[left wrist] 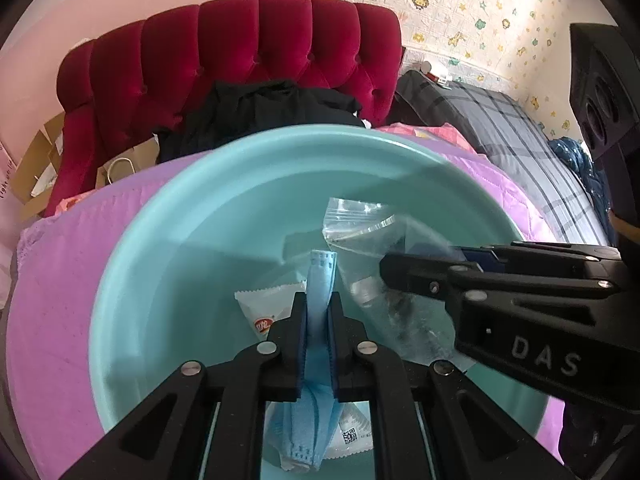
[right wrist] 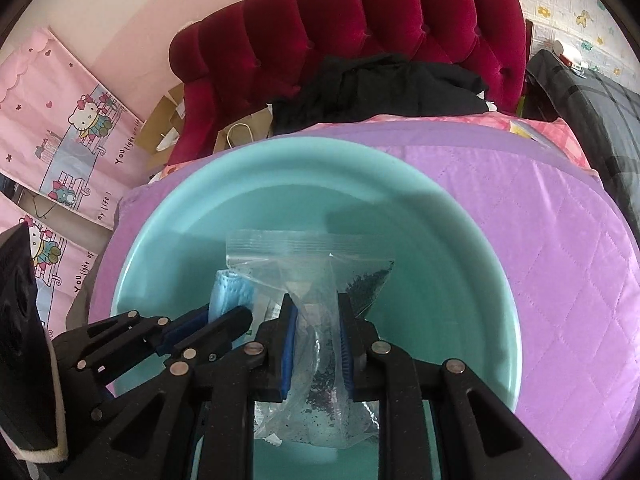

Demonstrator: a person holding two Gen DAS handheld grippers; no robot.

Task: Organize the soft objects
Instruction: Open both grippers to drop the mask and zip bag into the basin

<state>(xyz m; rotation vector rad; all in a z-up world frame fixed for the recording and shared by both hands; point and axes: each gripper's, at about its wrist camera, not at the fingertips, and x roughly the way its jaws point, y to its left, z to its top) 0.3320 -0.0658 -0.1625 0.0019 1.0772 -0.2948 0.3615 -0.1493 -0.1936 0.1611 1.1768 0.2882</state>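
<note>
The left gripper point(left wrist: 319, 312) is closed down to a narrow gap, its two blue-lined fingers pinching a folded light-blue face mask point(left wrist: 320, 280); the mask runs upright between the fingers, with one end projecting past the fingertips and the other hanging below them. The right gripper point(right wrist: 317, 312) stands a little wider, and its fingers clamp a clear zip bag point(right wrist: 304, 264) holding dark granular material; the bag's sealed strip extends beyond the fingertips, and its lower part sags beneath the gripper. Both held items hang over the inside of a turquoise basin point(left wrist: 168, 208). In the left wrist view, the right gripper enters from the right, with the zip bag just beside the mask. A white sachet point(left wrist: 264, 308) with a red and yellow logo lies on the basin floor beneath the mask. The basin rests on a purple quilted cover point(right wrist: 560, 240) spread over a bed. Behind the basin, a heap of black clothing point(right wrist: 380, 88) lies against a red tufted headboard point(right wrist: 360, 20). A grey plaid blanket point(left wrist: 520, 140) lies along the far right side.
</note>
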